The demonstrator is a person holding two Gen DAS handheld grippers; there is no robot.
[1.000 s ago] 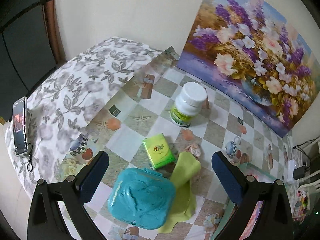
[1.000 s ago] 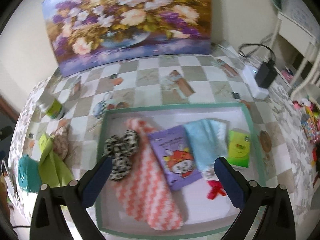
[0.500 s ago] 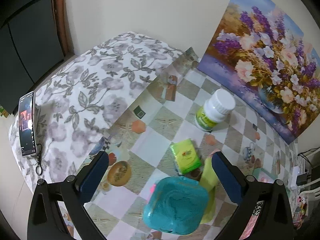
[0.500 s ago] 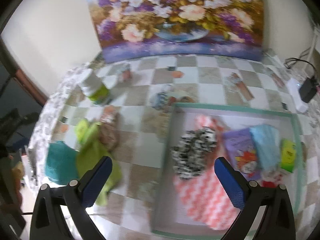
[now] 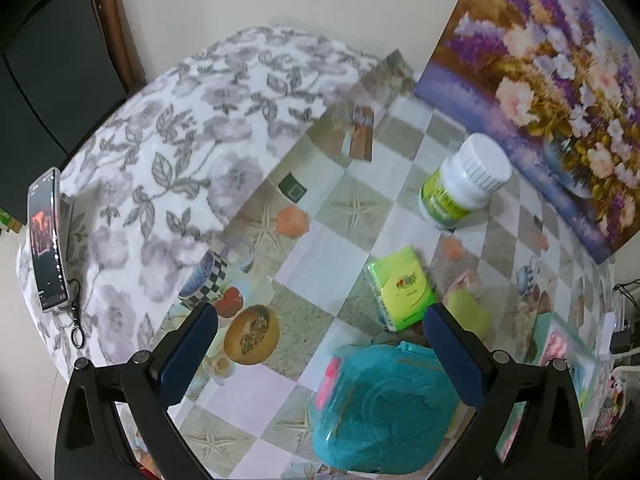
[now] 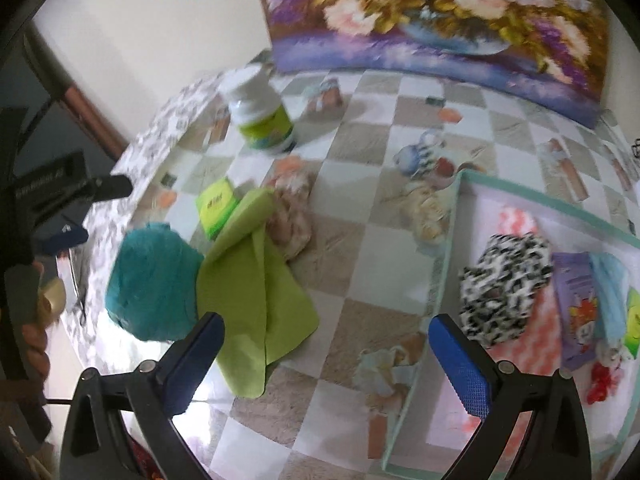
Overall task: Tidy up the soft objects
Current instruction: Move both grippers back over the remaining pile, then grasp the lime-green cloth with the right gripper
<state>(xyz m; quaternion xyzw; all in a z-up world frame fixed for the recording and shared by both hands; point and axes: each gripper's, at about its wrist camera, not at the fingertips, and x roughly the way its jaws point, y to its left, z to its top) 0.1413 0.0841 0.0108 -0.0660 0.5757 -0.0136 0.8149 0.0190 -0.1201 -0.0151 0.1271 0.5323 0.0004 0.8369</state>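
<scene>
The left gripper (image 5: 320,334) is hovering wide open and empty, a round teal fluffy pouch (image 5: 382,410) at five o'clock. The right gripper (image 6: 326,344) is likewise gaping empty above a lime-green folded cloth (image 6: 256,288), with the green-rimmed tray (image 6: 440,280) at three o'clock holding a black-and-white scrunchie (image 6: 500,276).
</scene>
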